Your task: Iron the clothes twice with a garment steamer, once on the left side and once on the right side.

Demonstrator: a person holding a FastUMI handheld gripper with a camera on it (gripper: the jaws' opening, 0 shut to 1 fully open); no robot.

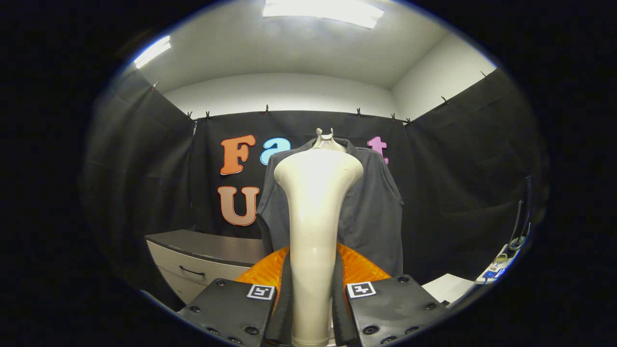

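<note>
Holding the steamer (pixel 315 212) upright before the hanging jacket (pixel 373 207), with no pass yet judged as done.

The steamer's pale handle was pinched between both fingers of the gripper (pixel 312 308), which were pressed on its sides, and its wide head was raised in front of the jacket's chest. The dark grey jacket was hung on a hanger (pixel 325 137) against the black cloth wall, beyond the fingers and well apart from the steamer head, so no contact with the cloth was seen. A cabinet (pixel 202 255) was seen at the lower left of the jacket. It was judged that the task was at its start: the steamer was taken, but both the left pass and the right pass were left to do.
</note>
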